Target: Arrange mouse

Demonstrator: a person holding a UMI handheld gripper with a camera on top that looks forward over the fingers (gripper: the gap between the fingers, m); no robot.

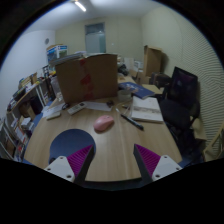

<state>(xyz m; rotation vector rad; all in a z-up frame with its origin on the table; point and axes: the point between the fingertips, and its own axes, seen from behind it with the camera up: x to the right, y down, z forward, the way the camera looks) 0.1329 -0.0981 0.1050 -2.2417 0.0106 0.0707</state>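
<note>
A pink mouse [104, 124] lies on the wooden table [110, 150], a little beyond my fingers and slightly left of the midline. A grey-blue half-round mouse mat [68, 142] lies on the table just ahead of my left finger. My gripper [112, 160] is open and empty, held above the near part of the table. Its magenta pads [78, 158] stand wide apart with bare wood between them.
A cardboard box [87, 77] stands behind the mouse. A black pen [132, 122] and an open notebook [147, 108] lie to the right. A dark office chair [181, 100] stands at the table's right side. Shelves [25, 110] line the left.
</note>
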